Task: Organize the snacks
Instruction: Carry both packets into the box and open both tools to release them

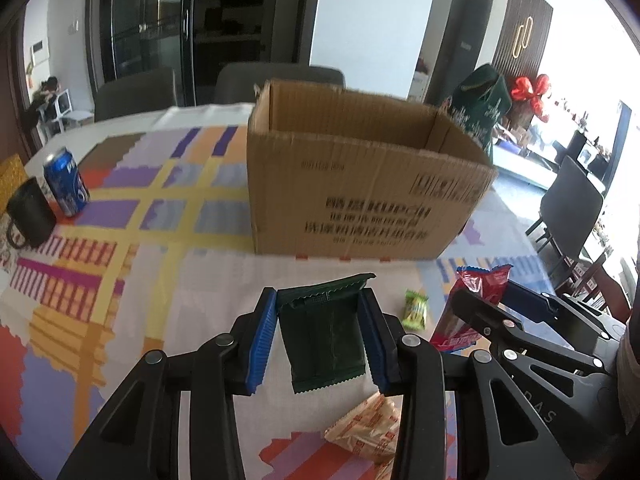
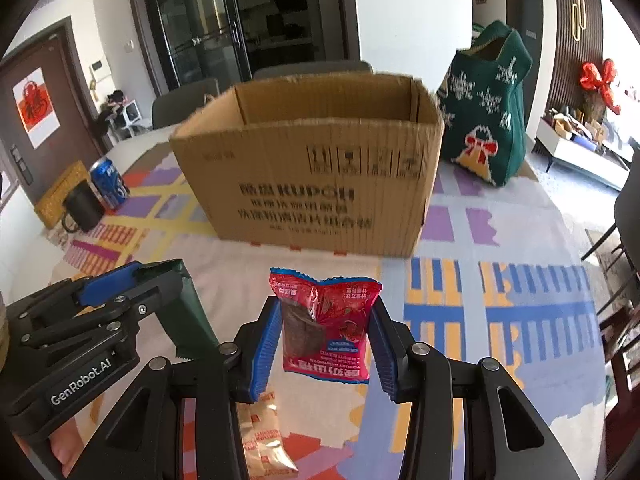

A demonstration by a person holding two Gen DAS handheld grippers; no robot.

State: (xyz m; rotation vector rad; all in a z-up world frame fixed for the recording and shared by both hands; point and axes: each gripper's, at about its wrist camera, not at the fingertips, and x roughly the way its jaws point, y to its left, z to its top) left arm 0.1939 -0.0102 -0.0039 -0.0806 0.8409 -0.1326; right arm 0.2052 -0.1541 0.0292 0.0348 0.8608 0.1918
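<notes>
A green packet [image 1: 323,334] was clamped in the left gripper [image 1: 323,340] and a red packet [image 2: 327,326] in the right gripper [image 2: 326,340], above the table [image 1: 192,280]. Both were best carried over the box [image 2: 308,176] rim before release.

The left gripper [image 1: 322,336] squeezes a dark green snack pack [image 1: 324,340]. A big cardboard box [image 1: 360,184] sits open behind it on the colorful tablecloth [image 1: 160,240].

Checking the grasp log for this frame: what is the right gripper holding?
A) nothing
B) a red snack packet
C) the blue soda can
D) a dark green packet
B: in the right wrist view the right gripper is shut on the red snack packet, lifted above the table before the cardboard box.
</notes>
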